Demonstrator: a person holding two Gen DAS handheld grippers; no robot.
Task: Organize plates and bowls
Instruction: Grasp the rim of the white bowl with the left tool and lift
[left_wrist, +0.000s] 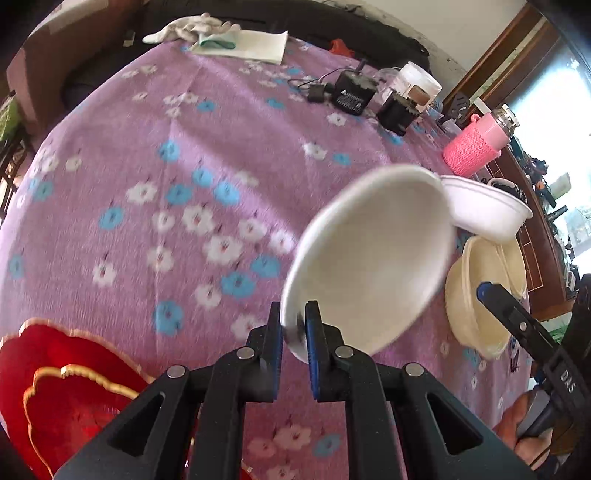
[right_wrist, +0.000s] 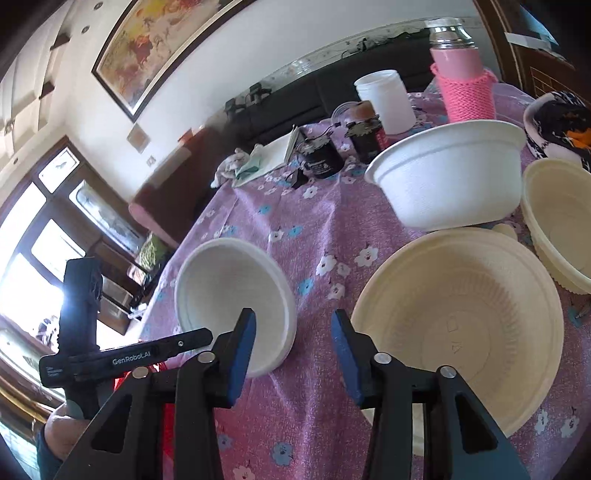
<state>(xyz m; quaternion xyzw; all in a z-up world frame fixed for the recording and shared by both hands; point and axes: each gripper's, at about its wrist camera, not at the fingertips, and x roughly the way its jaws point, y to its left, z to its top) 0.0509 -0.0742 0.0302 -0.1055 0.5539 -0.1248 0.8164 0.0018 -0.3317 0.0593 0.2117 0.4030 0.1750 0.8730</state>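
Note:
My left gripper (left_wrist: 293, 325) is shut on the rim of a white foam bowl (left_wrist: 373, 262) and holds it tilted above the purple flowered tablecloth; the bowl also shows in the right wrist view (right_wrist: 229, 295). My right gripper (right_wrist: 293, 343) is open and empty, just left of a cream plastic bowl (right_wrist: 461, 325). A second white foam bowl (right_wrist: 447, 173) stands behind it, and another cream bowl (right_wrist: 557, 221) at the right edge. In the left wrist view the white bowl (left_wrist: 484, 210) and cream bowl (left_wrist: 476, 295) lie to the right.
A pink knit-sleeved bottle (right_wrist: 461, 81), a white cup (right_wrist: 388, 99), black adapters (left_wrist: 354, 92), and a cloth with paper (left_wrist: 236, 40) lie at the far side. Red gold-edged plates (left_wrist: 55, 387) sit at the near left. A patterned container (right_wrist: 561, 125) stands at the far right.

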